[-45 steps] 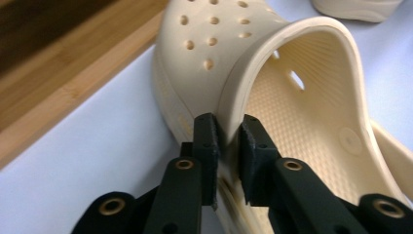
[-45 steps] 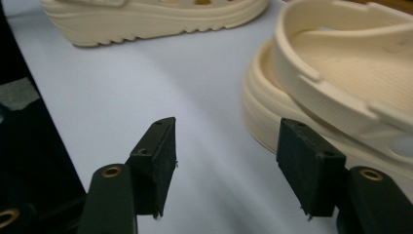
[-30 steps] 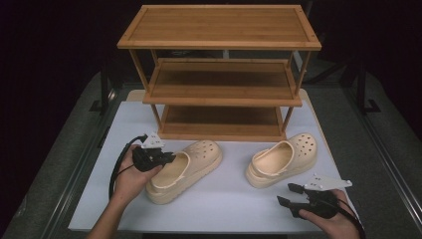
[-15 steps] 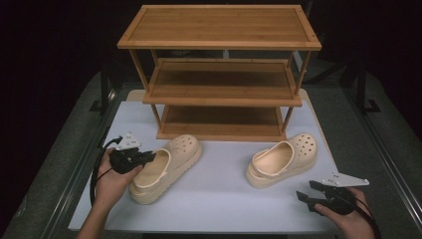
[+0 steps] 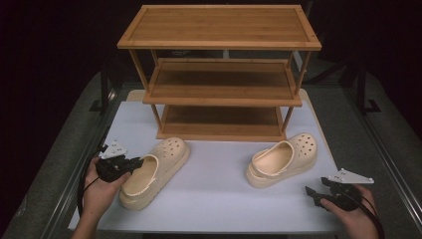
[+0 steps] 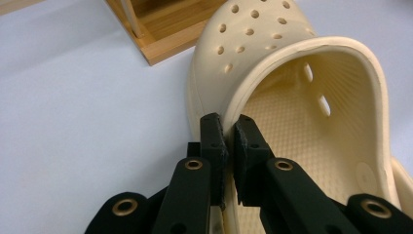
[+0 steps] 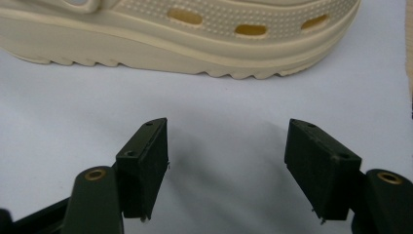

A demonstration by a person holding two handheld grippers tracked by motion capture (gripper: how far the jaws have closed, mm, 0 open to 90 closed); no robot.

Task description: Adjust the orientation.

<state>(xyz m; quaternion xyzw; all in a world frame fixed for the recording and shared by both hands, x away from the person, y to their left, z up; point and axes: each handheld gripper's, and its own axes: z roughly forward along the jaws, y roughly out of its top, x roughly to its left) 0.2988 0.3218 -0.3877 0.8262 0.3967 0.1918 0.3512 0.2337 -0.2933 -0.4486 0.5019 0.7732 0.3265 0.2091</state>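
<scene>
Left gripper view shows your left gripper [image 6: 228, 134] pinching the collar rim of the left cream clog [image 6: 292, 87], heel cut off. Your right gripper [image 7: 226, 163] hangs wide open, empty, near the right clog [image 5: 282, 159], before the bamboo shoe rack [image 5: 221, 74].

Two cream clogs [image 5: 155, 172] [image 5: 282, 159] lie well apart before the rack.
</scene>
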